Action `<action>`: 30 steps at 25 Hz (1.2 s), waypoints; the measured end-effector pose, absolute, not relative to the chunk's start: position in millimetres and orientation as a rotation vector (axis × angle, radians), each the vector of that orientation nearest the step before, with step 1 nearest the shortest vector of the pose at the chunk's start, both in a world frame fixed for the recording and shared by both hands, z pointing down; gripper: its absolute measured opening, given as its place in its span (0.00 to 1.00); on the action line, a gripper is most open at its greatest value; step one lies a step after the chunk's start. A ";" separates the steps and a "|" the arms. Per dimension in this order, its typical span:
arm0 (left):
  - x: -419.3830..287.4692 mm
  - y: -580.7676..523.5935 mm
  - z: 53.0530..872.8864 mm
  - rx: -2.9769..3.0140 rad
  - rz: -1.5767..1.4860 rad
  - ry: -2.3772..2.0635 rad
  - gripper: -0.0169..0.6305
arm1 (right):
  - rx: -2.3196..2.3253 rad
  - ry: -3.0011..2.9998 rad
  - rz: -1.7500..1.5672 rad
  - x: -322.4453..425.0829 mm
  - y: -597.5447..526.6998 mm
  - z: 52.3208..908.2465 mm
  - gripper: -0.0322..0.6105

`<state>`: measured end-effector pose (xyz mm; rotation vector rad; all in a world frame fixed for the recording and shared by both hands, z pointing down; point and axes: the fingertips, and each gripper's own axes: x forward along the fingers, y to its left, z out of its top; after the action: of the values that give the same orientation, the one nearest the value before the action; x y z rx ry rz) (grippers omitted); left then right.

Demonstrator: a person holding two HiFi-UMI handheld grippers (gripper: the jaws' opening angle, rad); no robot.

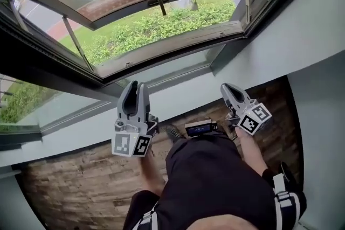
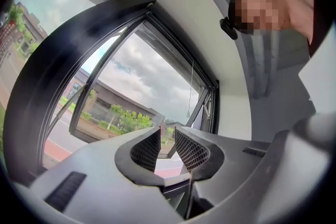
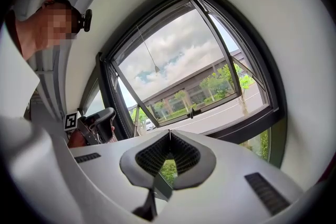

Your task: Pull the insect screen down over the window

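Observation:
The window (image 1: 161,59) stands open, its dark-framed sash (image 1: 108,13) tilted outward over grass and a road. A thin pull cord (image 3: 149,52) with a small knob (image 3: 156,68) hangs from the top of the frame; the cord (image 2: 190,94) also shows in the left gripper view. No screen is seen drawn over the opening. My left gripper (image 1: 135,86) is held up below the sill, open, with nothing between its fingers (image 2: 194,150). My right gripper (image 1: 228,87) is at the same height to the right, shut and empty, its tips touching (image 3: 169,134).
A black handle (image 1: 157,1) sits on the sash's lower rail. A white sill ledge (image 1: 178,97) runs under the window, and a white wall (image 1: 318,89) closes in on the right. Below are a wood-plank floor (image 1: 70,180) and the person's dark trousers (image 1: 210,180).

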<state>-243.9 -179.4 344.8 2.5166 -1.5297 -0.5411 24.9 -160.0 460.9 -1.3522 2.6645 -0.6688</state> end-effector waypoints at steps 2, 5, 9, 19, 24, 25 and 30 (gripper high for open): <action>-243.8 -185.6 341.4 2.529 -0.551 -1.531 0.13 | -1.311 2.673 -0.659 20.4 -173.4 460.9 0.06; -230.6 -198.5 338.5 2.576 -0.598 -1.421 0.11 | -1.227 2.708 -0.618 20.0 -197.2 460.4 0.06; -205.6 -210.8 316.0 2.721 -0.530 -1.464 0.11 | -1.117 2.788 -0.518 30.4 -212.7 445.8 0.06; -162.1 -247.5 181.5 2.941 0.082 -2.145 0.08 | -0.937 2.863 -0.049 90.4 -292.9 352.0 0.06; -160.8 -236.2 89.7 2.901 0.519 -2.623 0.08 | -0.919 2.785 0.481 98.7 -308.7 236.9 0.06; -158.4 -234.9 68.8 2.915 0.557 -2.699 0.08 | -0.922 2.764 0.595 99.5 -305.0 210.8 0.06; -170.6 -245.7 -13.8 2.840 0.748 -3.035 0.08 | -0.941 2.689 1.213 74.1 -285.8 111.4 0.07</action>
<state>-170.6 -245.7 -13.8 2.8396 -3.0347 0.7478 74.1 -285.8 111.4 -0.9414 2.6890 1.2128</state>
